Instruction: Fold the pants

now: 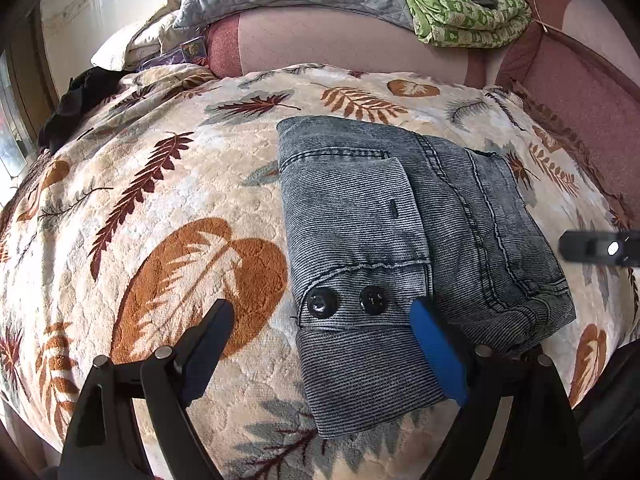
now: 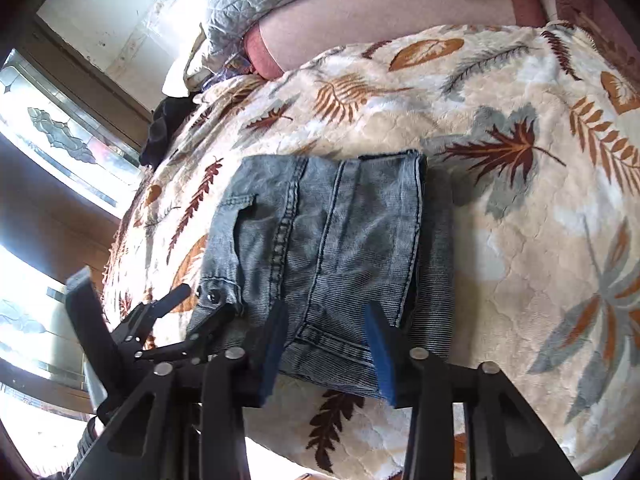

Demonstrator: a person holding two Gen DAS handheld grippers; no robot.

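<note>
My left claw (image 1: 322,354) is standing wide open, holding nothing; the folded grey-blue denim pants (image 1: 400,248) are lying ahead, under its blue finger. My right claw (image 2: 326,340) is hanging half open, empty, straddling their near edge above the cream leaf-patterned fleece blanket (image 1: 168,184).

Readable text: none | green printed cloth (image 1: 468,12): pattern too small to read | pants (image 1: 400,240): no label showing
</note>
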